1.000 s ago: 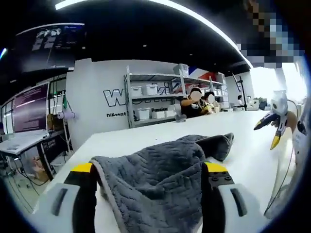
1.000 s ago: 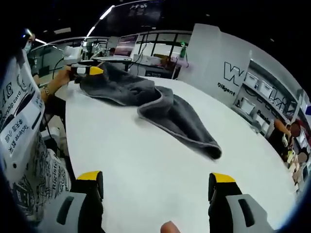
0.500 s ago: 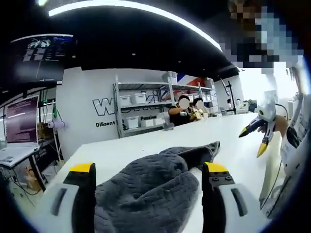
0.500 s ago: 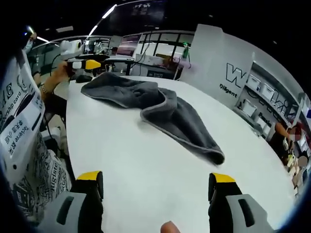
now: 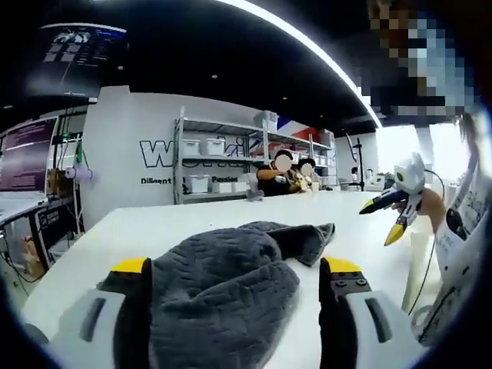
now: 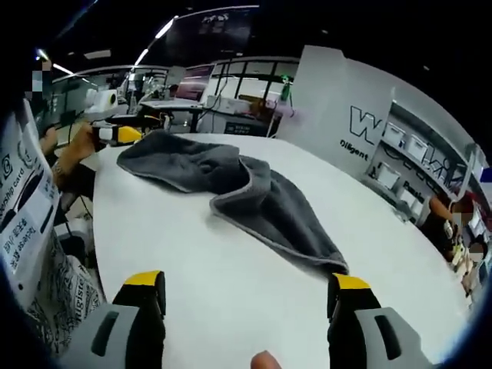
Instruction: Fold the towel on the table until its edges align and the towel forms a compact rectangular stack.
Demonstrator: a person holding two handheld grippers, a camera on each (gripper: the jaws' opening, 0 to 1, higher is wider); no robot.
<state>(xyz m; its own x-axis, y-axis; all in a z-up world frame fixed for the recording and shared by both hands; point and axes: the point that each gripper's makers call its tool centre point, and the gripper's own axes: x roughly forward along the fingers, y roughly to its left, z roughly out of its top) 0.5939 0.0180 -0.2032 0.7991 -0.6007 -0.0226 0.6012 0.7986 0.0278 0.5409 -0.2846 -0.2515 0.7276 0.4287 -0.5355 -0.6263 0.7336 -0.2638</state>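
Meanwhile, the grey towel [image 6: 246,188] lies lengthwise across the white bench [image 6: 192,269]; left gripper [image 5: 231,280] straddles its near end, right gripper [image 6: 246,288] wide, empty.

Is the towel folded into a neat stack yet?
No, the towel lies rumpled and stretched out in a long crooked shape across the table.

light: bright ceiling strips [image 5: 307,38] | glare: far right | edges: fisheye-bent | focus: sharp
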